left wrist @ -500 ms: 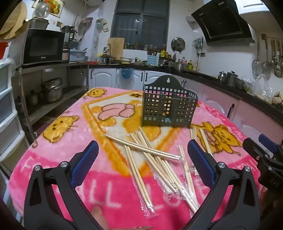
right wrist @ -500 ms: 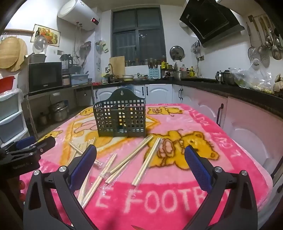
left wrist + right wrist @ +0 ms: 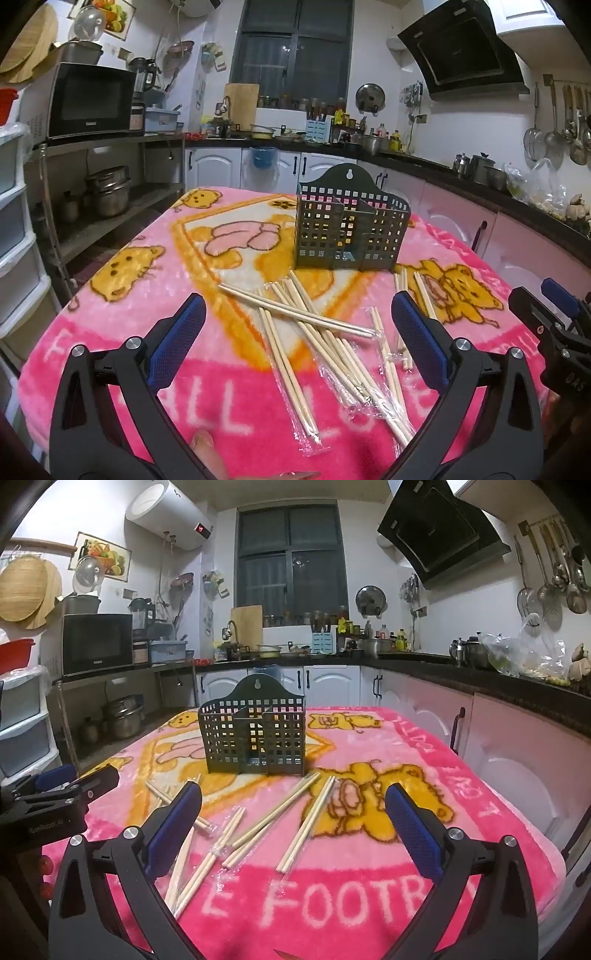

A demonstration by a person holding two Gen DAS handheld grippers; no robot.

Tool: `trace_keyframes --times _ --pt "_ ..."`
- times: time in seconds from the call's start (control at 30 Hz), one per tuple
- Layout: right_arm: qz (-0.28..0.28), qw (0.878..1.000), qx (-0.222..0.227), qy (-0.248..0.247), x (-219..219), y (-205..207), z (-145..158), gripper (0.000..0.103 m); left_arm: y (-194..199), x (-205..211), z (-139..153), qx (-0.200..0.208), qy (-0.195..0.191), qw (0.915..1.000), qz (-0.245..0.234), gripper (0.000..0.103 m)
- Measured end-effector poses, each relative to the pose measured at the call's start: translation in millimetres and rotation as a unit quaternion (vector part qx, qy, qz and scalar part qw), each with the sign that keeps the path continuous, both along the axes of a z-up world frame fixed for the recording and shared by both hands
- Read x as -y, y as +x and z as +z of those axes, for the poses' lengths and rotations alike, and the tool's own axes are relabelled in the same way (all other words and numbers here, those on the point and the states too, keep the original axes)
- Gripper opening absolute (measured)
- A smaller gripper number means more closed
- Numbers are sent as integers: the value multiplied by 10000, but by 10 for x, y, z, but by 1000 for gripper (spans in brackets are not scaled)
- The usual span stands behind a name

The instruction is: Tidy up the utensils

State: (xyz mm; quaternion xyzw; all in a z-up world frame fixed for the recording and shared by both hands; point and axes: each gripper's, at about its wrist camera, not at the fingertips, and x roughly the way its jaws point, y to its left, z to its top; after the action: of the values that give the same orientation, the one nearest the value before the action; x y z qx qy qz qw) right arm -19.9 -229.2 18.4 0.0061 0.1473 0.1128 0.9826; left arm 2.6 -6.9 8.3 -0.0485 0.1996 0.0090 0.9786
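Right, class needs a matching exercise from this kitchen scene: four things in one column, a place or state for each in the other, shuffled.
Things:
1. chopsticks
2. holder
3. left gripper
4. microwave

Place or state:
A. open, holding nothing
B. on a shelf at the left
C. standing upright on the blanket, nothing in it
D. lying scattered, some in clear wrappers

Pairs: 1-D, 2-C, 3-A, 4-B

Fuzzy pink cloth blanket covers the table. Pale smooth wooden chopsticks, some in glossy clear plastic sleeves. Matt dark plastic holder. Claw pads textured blue.
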Motion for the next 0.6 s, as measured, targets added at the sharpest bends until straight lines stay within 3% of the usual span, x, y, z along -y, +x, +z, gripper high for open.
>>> trace_keyframes --times 0.6 --pt "-19 10000 47 -12 -21 -14 2 97 -60 -32 -8 57 -22 10000 -2 93"
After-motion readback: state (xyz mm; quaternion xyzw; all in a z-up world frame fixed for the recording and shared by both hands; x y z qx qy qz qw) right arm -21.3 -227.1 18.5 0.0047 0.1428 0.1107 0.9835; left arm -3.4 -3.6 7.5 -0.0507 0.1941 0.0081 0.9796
